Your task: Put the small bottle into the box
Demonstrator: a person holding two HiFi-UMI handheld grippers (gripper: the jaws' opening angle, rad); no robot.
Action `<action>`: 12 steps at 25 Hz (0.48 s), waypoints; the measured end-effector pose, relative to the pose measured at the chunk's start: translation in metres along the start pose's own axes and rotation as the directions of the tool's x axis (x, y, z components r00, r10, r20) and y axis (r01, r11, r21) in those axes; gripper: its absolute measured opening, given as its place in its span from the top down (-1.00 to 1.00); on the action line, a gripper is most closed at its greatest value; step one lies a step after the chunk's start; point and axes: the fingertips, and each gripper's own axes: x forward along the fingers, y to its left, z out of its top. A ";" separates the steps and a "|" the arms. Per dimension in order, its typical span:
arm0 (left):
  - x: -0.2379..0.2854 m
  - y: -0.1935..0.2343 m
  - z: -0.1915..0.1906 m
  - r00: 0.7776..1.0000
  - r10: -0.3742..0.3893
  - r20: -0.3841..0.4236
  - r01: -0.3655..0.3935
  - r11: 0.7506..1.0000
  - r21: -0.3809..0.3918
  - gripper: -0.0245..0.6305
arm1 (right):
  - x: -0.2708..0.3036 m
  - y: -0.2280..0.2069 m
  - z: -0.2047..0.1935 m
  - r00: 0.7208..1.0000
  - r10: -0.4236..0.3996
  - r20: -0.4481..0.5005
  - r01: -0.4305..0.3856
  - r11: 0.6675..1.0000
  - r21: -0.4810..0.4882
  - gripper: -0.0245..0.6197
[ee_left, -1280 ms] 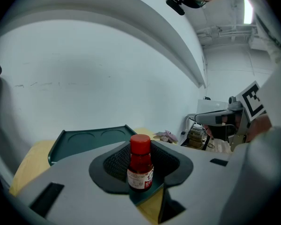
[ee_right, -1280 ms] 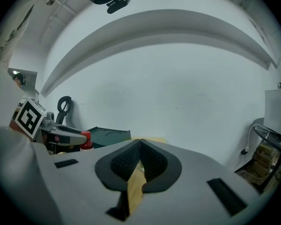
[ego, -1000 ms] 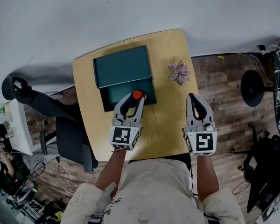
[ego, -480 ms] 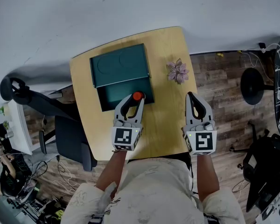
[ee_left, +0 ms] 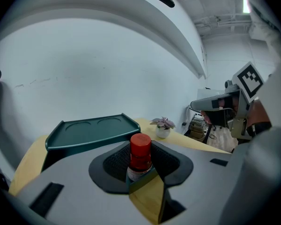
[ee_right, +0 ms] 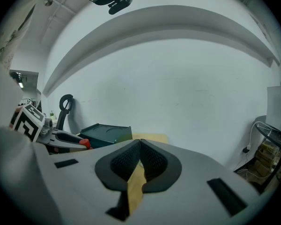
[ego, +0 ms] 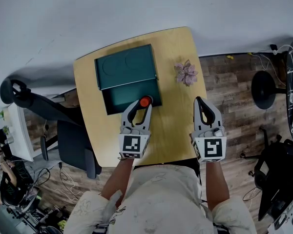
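Observation:
A small bottle with a red cap (ego: 145, 101) stands upright between the pads of my left gripper (ego: 143, 103), which is shut on it. The bottle (ee_left: 140, 156) hangs over the near right corner of the dark green box (ego: 131, 94), whose lid (ego: 126, 66) is swung open toward the far side. That lid (ee_left: 90, 131) shows just beyond the bottle in the left gripper view. My right gripper (ego: 202, 102) hovers over the table's right part, its pads (ee_right: 131, 159) pressed together with nothing between them.
A small potted plant (ego: 186, 73) stands on the wooden table (ego: 176, 126) right of the box. An office chair (ego: 68, 130) is at the table's left edge. A round stool base (ego: 264, 89) and cables lie on the floor to the right.
Almost nothing: the left gripper still holds the bottle at the box's near right corner, shifted only slightly. The right gripper has stayed put.

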 end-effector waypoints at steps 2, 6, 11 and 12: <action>-0.001 -0.001 -0.001 1.000 0.000 0.005 0.000 1.000 0.016 0.50 | -0.001 0.002 0.000 1.000 0.003 0.000 -0.003 1.000 -0.003 0.88; -0.003 -0.002 -0.002 1.000 0.005 0.015 -0.005 1.000 0.030 0.50 | -0.003 0.006 0.000 1.000 0.011 -0.001 -0.011 1.000 -0.011 0.88; -0.003 -0.002 -0.001 1.000 0.013 0.022 -0.014 1.000 0.028 0.50 | -0.004 0.006 0.002 1.000 0.015 0.003 -0.015 1.000 -0.017 0.88; -0.003 -0.001 -0.001 1.000 0.014 0.024 -0.015 0.999 0.028 0.49 | -0.004 0.006 0.002 1.000 0.015 0.003 -0.015 1.000 -0.018 0.88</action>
